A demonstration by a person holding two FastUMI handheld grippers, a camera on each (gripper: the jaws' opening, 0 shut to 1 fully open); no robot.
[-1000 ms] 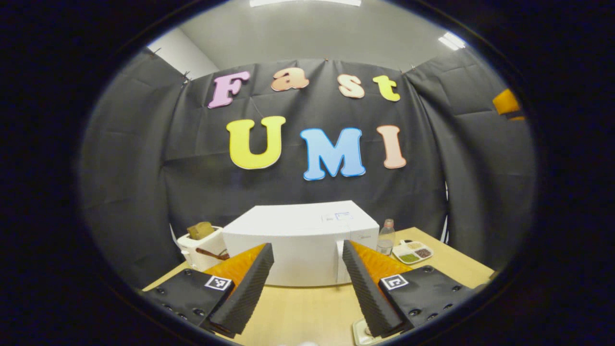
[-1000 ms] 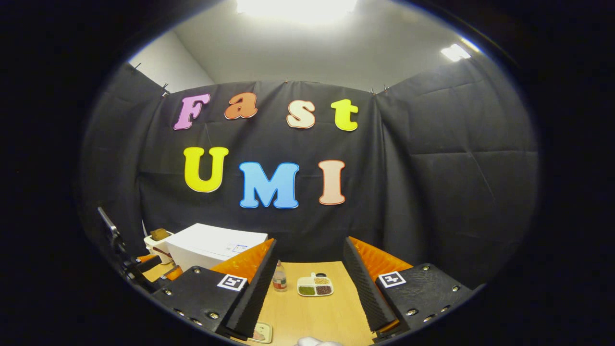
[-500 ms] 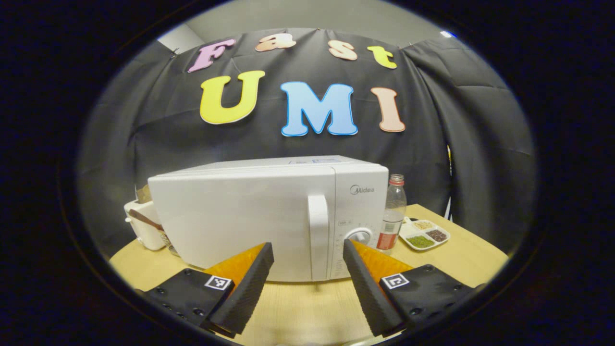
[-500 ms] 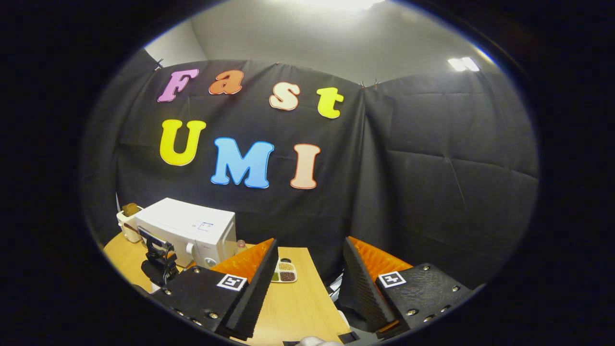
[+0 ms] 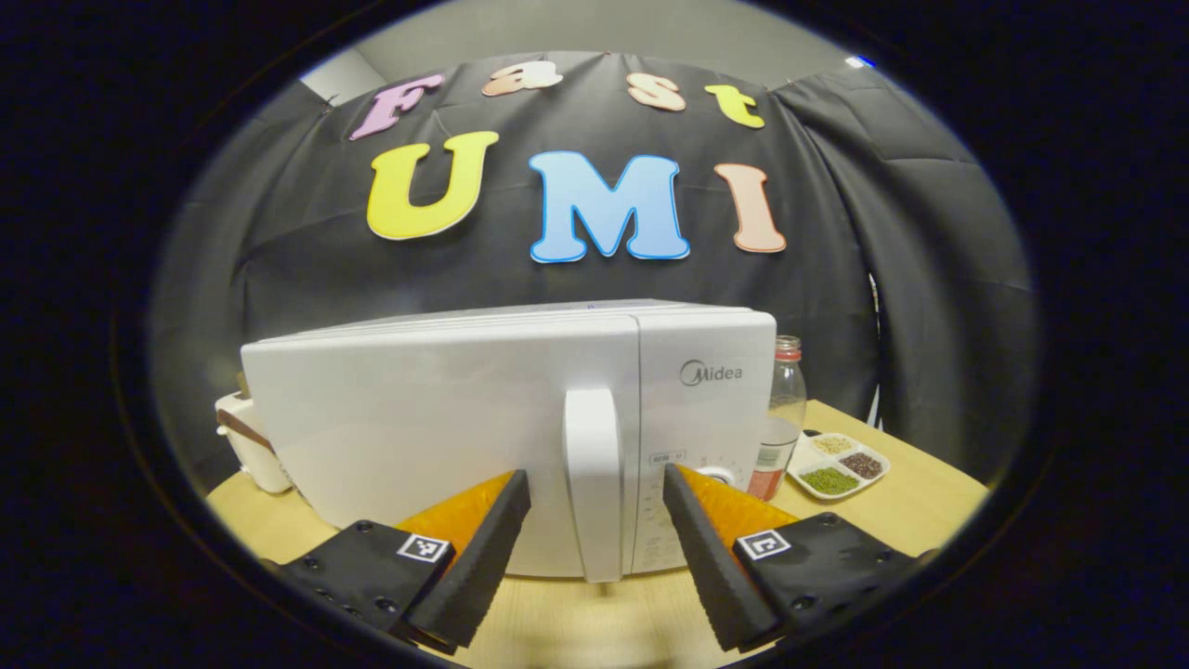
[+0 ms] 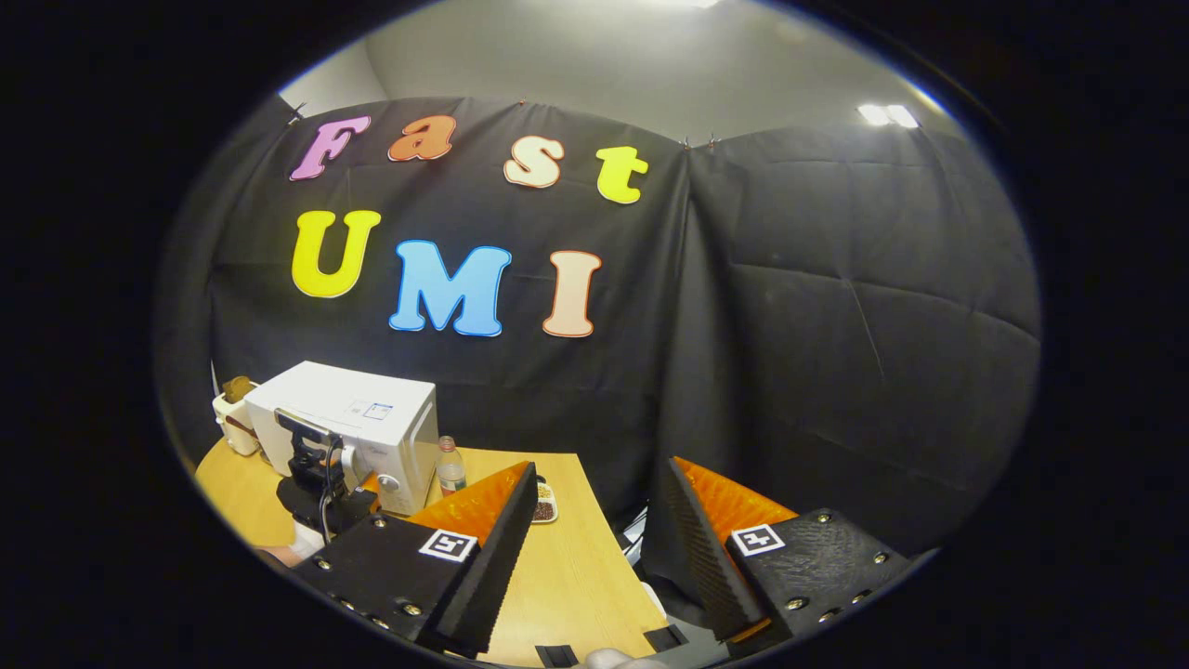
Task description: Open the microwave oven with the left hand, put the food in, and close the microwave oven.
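The white microwave [image 5: 446, 427] stands on the wooden table with its door shut. Its vertical white handle [image 5: 592, 437] rises straight ahead of my left gripper [image 5: 594, 478], which is open; one finger stands on each side of the handle, neither touching it. In the right gripper view the microwave [image 6: 362, 413] is far off at the left, with the left gripper [image 6: 311, 469] right in front of its door. My right gripper [image 6: 600, 469] is open and holds nothing, above the table's near right corner.
A clear bottle with a red cap [image 5: 780, 409] and a white sectioned tray of grains [image 5: 836, 465] sit right of the microwave. A white toaster [image 5: 243, 446] stands to its left. The wooden table [image 6: 557, 576] ends close below my right gripper.
My left gripper has moved closer to the microwave, and the handle now lines up between its fingers. The right gripper view has swung right and pulled back, so the microwave looks smaller.
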